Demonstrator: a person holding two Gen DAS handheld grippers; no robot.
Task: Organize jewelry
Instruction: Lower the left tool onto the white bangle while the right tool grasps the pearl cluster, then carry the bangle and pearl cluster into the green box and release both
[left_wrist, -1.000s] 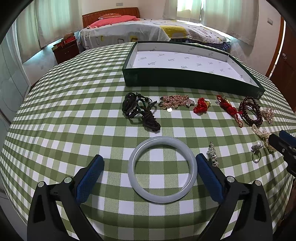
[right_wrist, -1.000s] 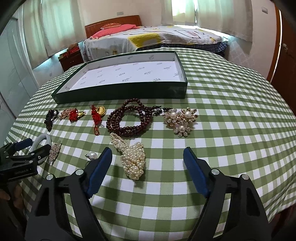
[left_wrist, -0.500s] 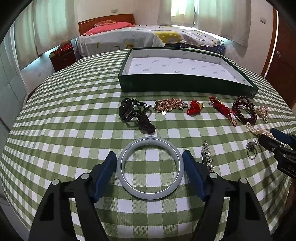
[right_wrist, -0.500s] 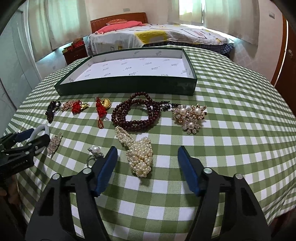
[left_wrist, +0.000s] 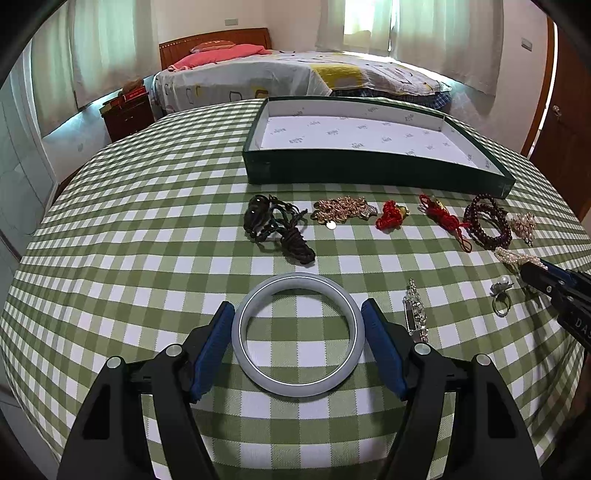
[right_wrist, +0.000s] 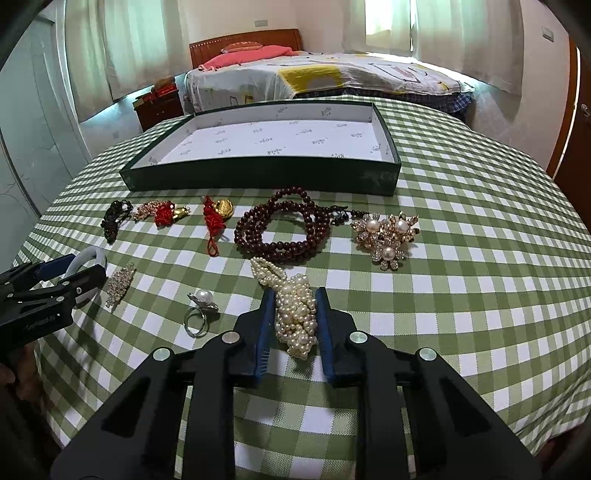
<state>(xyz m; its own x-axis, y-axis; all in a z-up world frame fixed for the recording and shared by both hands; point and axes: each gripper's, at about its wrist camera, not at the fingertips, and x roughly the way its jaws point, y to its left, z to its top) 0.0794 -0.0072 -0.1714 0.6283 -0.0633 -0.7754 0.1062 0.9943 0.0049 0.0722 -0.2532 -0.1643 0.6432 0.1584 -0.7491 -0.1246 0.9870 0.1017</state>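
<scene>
My left gripper (left_wrist: 297, 314) is shut on a pale jade bangle (left_wrist: 295, 384) that lies flat on the green checked tablecloth; both blue pads touch its outer rim. My right gripper (right_wrist: 294, 300) is shut on a bunch of pearl strands (right_wrist: 295, 314) on the cloth. The empty green jewelry box (left_wrist: 369, 170) with a white lining stands open at the far side, and it also shows in the right wrist view (right_wrist: 258, 173).
A row of jewelry lies before the box: a dark cord piece (left_wrist: 273, 225), a gold chain (left_wrist: 343, 210), red knots (left_wrist: 389, 218), brown beads (right_wrist: 284, 229), a pearl brooch (right_wrist: 388, 236). A pearl ring (right_wrist: 201, 308) and crystal pin (left_wrist: 415, 314) lie nearer.
Both grippers have closed from wide open: the left onto the bangle, the right onto the pearl strands. Both also moved slightly forward.
</scene>
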